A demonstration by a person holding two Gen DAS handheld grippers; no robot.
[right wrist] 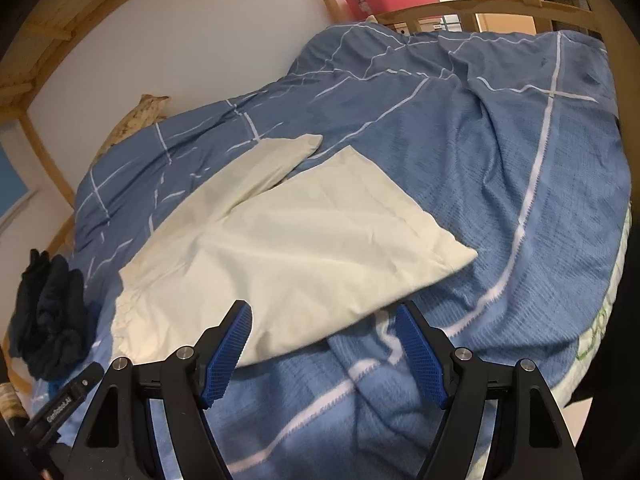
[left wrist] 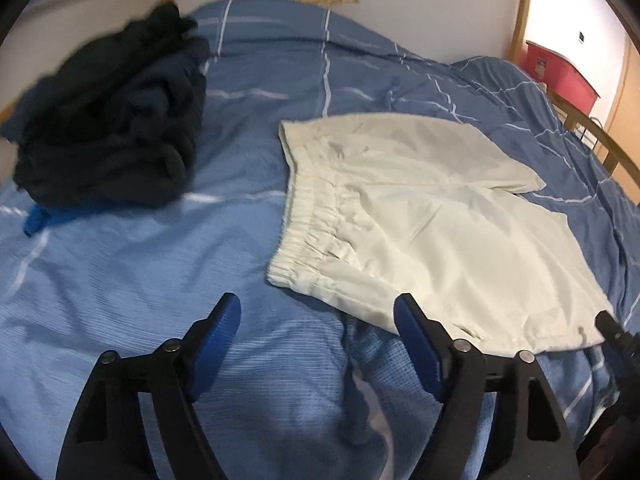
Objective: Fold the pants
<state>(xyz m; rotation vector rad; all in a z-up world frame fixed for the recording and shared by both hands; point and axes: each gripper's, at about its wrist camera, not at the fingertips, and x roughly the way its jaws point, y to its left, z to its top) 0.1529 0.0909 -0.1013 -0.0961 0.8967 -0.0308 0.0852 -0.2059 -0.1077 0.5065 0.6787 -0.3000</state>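
Both hand-held grippers (left wrist: 318,316) (right wrist: 324,322) agape, empty.

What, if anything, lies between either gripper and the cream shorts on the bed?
Nothing visible does. Both the left gripper and right gripper are open just short of the cream shorts, with only blue duvet between. The dark clothes pile sits off to the side.
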